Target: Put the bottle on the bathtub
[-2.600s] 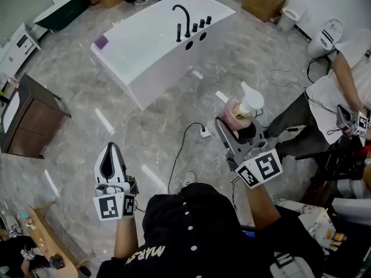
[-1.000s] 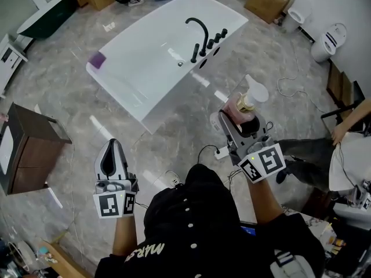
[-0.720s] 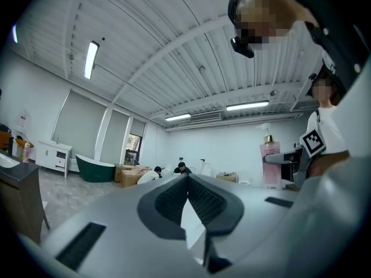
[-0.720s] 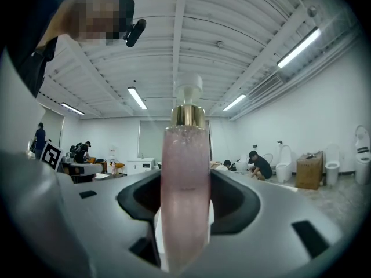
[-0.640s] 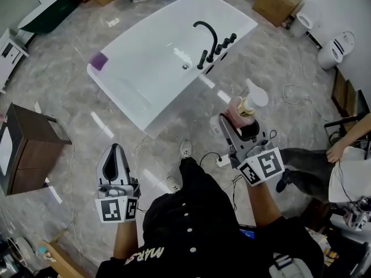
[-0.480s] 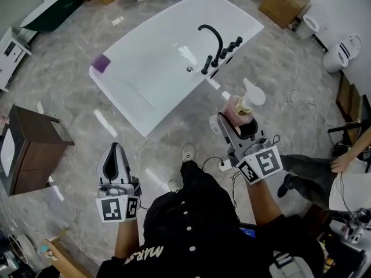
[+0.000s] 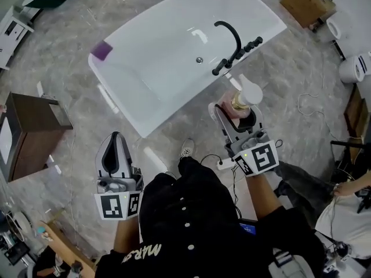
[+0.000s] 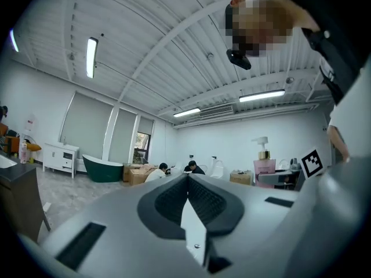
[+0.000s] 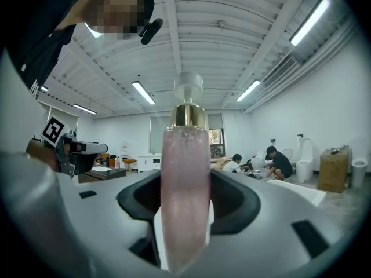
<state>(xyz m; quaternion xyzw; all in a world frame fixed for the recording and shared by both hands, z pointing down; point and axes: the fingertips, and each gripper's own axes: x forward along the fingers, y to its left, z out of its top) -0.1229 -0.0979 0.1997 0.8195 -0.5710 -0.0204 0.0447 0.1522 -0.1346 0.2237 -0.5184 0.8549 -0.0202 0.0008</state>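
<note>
A pink bottle [image 7: 236, 108] with a white pump top stands upright between the jaws of my right gripper [image 7: 235, 116], which is shut on it. In the right gripper view the bottle [image 9: 185, 178] fills the gap between the dark pads. The white bathtub [image 7: 145, 74] with its black faucet [image 7: 231, 38] lies just ahead of the bottle, whose pump top is near the tub's near rim. My left gripper [image 7: 115, 155] hangs over the floor at the lower left, its jaws together and nothing in them; in its own view the pads [image 8: 174, 198] meet at the tip.
A purple object [image 7: 101, 50] sits on the tub's left corner. A dark wooden cabinet [image 7: 26, 129] stands at the left. A power strip and cable [image 7: 227, 163] lie on the floor by my feet. A cardboard box [image 7: 307, 2] and a toilet [image 7: 356, 68] stand at the right.
Both grippers have moved forward toward the bathtub, which now lies much nearer in the head view. The bottle stays gripped and upright in the right gripper. The left gripper stays shut.
</note>
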